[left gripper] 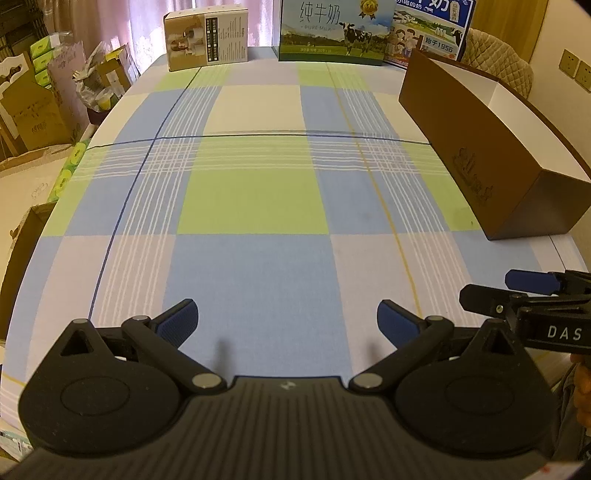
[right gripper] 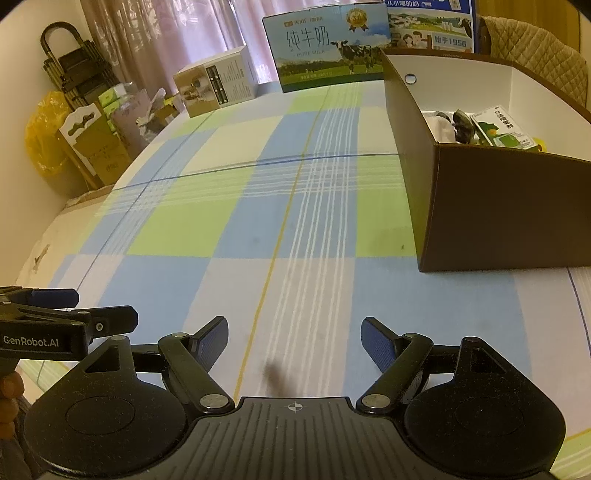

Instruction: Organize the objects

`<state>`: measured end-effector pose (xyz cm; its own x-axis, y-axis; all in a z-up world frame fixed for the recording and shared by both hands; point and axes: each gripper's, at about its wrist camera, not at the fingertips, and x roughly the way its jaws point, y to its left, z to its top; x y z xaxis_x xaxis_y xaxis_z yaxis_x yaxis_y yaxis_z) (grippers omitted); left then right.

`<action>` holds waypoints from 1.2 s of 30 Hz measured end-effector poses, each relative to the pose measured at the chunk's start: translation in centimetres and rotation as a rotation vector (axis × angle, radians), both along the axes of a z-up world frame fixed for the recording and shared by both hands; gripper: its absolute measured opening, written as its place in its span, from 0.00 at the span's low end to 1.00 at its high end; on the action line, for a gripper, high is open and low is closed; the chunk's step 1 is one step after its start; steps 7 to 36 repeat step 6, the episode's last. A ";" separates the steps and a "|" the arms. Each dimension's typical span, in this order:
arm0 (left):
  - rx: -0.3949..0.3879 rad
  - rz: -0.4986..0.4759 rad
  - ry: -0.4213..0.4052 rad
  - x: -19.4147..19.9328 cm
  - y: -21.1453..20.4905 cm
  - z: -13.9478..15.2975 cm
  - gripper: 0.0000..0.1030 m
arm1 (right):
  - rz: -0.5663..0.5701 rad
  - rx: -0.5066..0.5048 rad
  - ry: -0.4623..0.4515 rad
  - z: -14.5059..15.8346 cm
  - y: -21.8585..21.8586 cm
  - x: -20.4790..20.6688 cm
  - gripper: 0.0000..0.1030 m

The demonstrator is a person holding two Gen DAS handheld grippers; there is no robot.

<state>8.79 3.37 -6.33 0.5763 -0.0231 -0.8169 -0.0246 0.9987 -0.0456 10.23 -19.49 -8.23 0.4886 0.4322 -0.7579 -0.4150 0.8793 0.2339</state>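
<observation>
A brown open box (right gripper: 498,206) with a white inside stands on the right of the checked tablecloth (right gripper: 258,221). It holds a green and white carton (right gripper: 502,131), a dark object (right gripper: 463,123) and other items, partly hidden by its wall. The box also shows in the left wrist view (left gripper: 480,147). My left gripper (left gripper: 288,321) is open and empty above the cloth near the front edge. My right gripper (right gripper: 293,338) is open and empty beside it, to the right. Each gripper shows at the edge of the other's view, the right one (left gripper: 517,291) and the left one (right gripper: 70,306).
At the table's far edge stand a beige product box (left gripper: 207,38), a green milk carton case (left gripper: 332,31) and a blue milk case (left gripper: 432,29). Cardboard boxes and bags (left gripper: 44,96) crowd the floor on the left. A quilted chair back (right gripper: 535,55) stands behind the brown box.
</observation>
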 end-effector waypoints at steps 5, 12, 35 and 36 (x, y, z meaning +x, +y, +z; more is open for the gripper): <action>0.000 -0.005 0.003 0.1 0.0 -0.1 0.99 | -0.003 0.000 0.003 -0.1 0.0 0.1 0.74; 0.000 -0.005 0.004 0.1 0.0 -0.1 0.99 | -0.003 0.000 0.003 -0.1 0.0 0.1 0.74; 0.000 -0.005 0.004 0.1 0.0 -0.1 0.99 | -0.003 0.000 0.003 -0.1 0.0 0.1 0.74; 0.000 -0.005 0.004 0.1 0.0 -0.1 0.99 | -0.003 0.000 0.003 -0.1 0.0 0.1 0.74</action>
